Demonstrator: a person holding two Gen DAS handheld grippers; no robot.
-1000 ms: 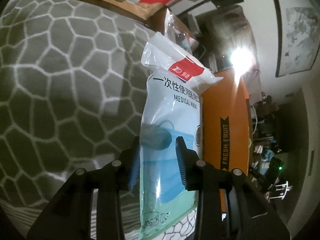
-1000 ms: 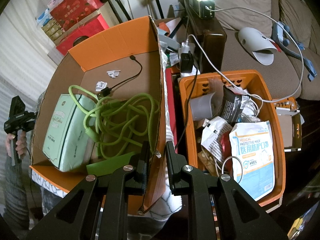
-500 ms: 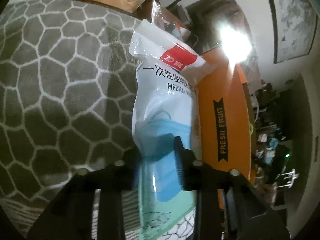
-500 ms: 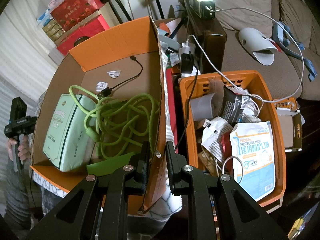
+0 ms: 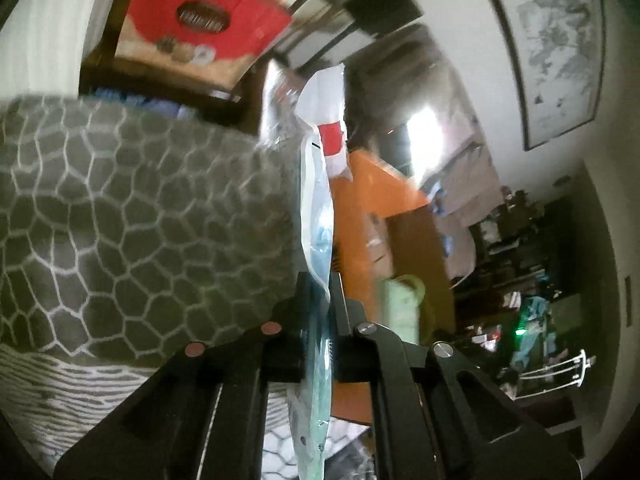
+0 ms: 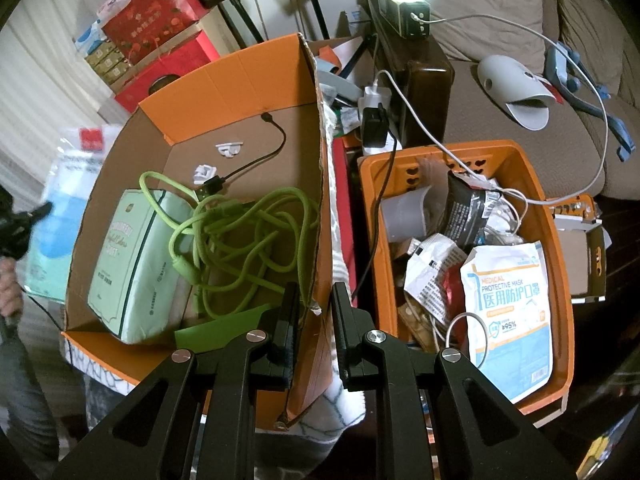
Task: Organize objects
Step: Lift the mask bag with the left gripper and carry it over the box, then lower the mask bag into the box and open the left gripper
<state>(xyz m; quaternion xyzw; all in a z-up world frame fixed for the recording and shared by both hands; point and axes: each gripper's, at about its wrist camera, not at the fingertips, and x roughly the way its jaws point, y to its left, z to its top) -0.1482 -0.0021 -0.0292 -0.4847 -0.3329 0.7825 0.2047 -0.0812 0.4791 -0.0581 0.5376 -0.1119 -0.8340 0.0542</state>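
**Mask pack is up off the rug and near the box**

The big orange cardboard box (image 6: 224,184) sits open next to the orange plastic basket (image 6: 560,280). The box holds a green pack of tissues (image 6: 132,264), a tangled green cable (image 6: 240,240) and a thin black cable (image 6: 256,160). The basket is crowded. It has another mask pack (image 6: 508,304), a grey cup (image 6: 404,212) and crinkly wrappers.

What is new: a second ago the medical mask pack (image 5: 320,208) lay flat on the grey patterned rug (image 5: 120,220), showing its front, with the left gripper (image 5: 320,312) spread around it. The jaws have just been closing, and now they pinch the pack tight. The pack is lifted and hangs edge-on in the left view. In the right view it shows beside the box's left wall, outside it. So the pick-up looks done, and I think the pack goes into the box next.

The right gripper (image 6: 312,320) has not moved. Its jaws are almost together over the box's right wall, near a torn bit of cardboard. I cannot tell if they pinch it.

The left wall of the box stands tall, so the floppy pack must go over its rim. There is bare floor at the back of the box. The front is filled by tissues and cable.
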